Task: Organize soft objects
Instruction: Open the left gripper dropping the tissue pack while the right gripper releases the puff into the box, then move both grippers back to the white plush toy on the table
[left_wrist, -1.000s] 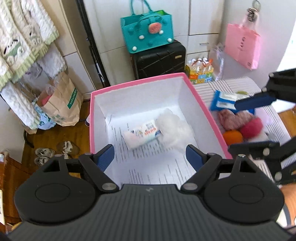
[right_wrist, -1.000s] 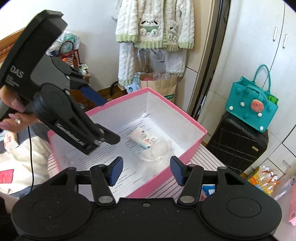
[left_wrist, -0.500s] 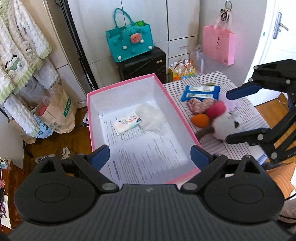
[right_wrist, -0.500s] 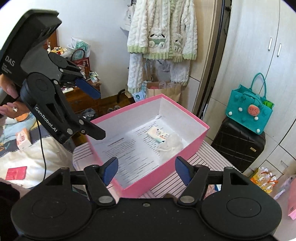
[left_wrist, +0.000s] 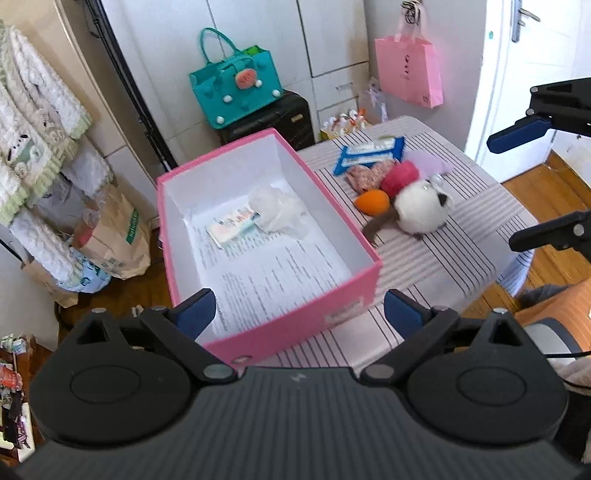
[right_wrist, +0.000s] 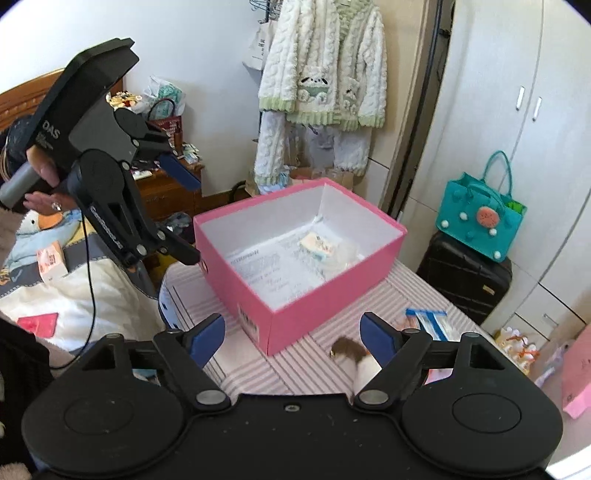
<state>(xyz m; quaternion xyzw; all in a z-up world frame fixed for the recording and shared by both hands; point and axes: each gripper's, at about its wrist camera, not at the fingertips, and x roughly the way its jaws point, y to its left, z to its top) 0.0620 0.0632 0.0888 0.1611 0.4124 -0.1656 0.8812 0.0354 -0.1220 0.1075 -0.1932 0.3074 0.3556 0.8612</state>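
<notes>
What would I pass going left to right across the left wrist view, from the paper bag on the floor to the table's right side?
Brown paper bag → tissue packet in the pink box → white fluffy wad → orange ball → white plush toy → right gripper, open.

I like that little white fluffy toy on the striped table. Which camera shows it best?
The left wrist view: the white plush toy lies fully visible on the striped table, beside the pink box. In the right wrist view only part of it shows, mostly hidden behind the right gripper.
</notes>
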